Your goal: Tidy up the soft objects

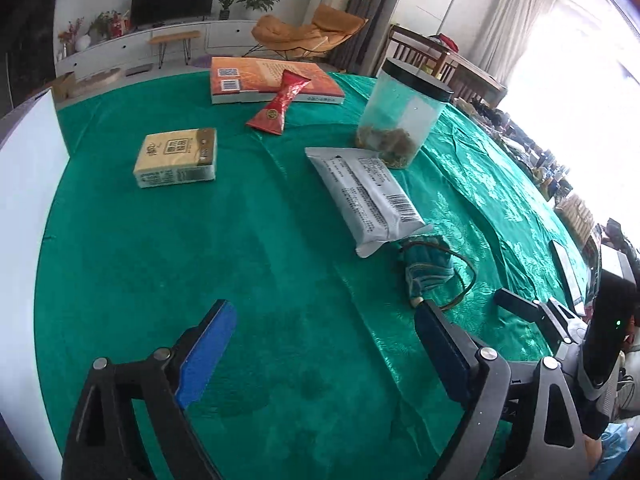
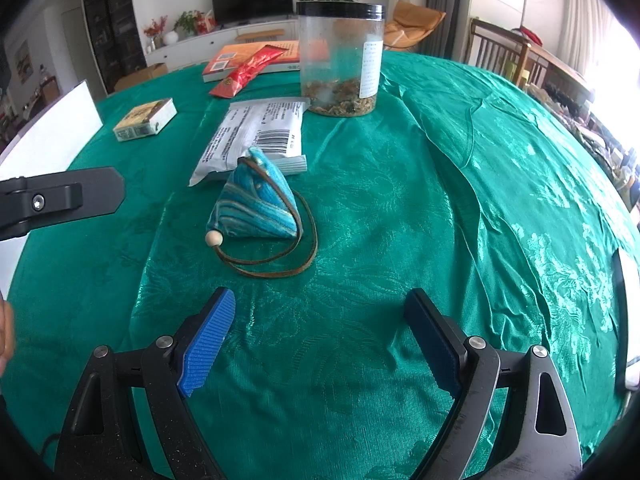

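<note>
A teal striped fabric pouch (image 2: 256,204) with a brown cord and a wooden bead lies on the green tablecloth, just beyond my right gripper (image 2: 320,340), which is open and empty. The pouch also shows in the left wrist view (image 1: 426,266). A grey soft packet (image 1: 364,192) lies behind it (image 2: 256,132). A yellow tissue pack (image 1: 176,158) sits far left (image 2: 144,120). A red sachet (image 1: 280,102) leans on a book. My left gripper (image 1: 324,352) is open and empty above bare cloth.
A clear jar (image 2: 340,60) with a black lid and dried bits stands behind the grey packet. An orange book (image 1: 276,80) lies at the far edge. A white board (image 1: 24,208) stands at the left. A phone-like slab (image 2: 624,320) lies at the right edge.
</note>
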`<state>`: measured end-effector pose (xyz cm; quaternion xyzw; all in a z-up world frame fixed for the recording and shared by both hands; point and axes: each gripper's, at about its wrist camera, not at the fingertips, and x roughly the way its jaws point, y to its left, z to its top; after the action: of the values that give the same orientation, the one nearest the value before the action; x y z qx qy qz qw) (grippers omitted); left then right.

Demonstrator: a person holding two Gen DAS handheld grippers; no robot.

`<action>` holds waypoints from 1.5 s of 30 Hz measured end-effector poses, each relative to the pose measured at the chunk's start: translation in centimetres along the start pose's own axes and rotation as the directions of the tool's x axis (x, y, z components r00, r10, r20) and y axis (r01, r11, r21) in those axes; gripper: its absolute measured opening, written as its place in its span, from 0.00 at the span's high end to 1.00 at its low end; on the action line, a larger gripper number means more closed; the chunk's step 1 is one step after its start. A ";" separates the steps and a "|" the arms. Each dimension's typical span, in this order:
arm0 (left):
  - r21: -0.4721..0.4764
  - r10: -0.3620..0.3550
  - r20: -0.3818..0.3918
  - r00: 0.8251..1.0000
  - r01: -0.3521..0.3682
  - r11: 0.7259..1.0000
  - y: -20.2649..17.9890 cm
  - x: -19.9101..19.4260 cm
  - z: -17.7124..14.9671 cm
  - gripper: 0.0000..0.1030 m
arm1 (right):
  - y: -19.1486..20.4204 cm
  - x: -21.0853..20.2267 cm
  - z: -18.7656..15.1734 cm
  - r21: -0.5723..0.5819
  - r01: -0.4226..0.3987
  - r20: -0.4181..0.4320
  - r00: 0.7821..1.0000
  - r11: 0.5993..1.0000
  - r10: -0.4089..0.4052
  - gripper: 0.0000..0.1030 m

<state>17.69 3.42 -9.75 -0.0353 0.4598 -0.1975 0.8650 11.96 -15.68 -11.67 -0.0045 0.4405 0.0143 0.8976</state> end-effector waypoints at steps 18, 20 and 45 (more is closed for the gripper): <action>0.088 0.217 0.005 0.976 -0.216 0.972 1.7 1.3 -3.5 0.00 | 0.0 0.0 0.0 0.000 0.000 0.000 1.000 1.000 0.000 0.13; 0.088 0.217 0.005 0.976 -0.216 0.972 1.7 1.3 -3.5 0.00 | 0.0 0.0 0.0 0.000 0.000 0.000 1.000 1.000 0.000 0.13; 0.088 0.217 0.007 0.976 -0.217 0.972 1.7 1.3 -3.5 0.00 | 0.0 0.0 0.0 0.000 0.000 0.000 1.000 1.000 0.000 0.13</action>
<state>16.01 4.92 -13.14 0.0535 0.4530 -0.1220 0.8815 11.92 -15.63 -11.65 -0.0044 0.4405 0.0145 0.8976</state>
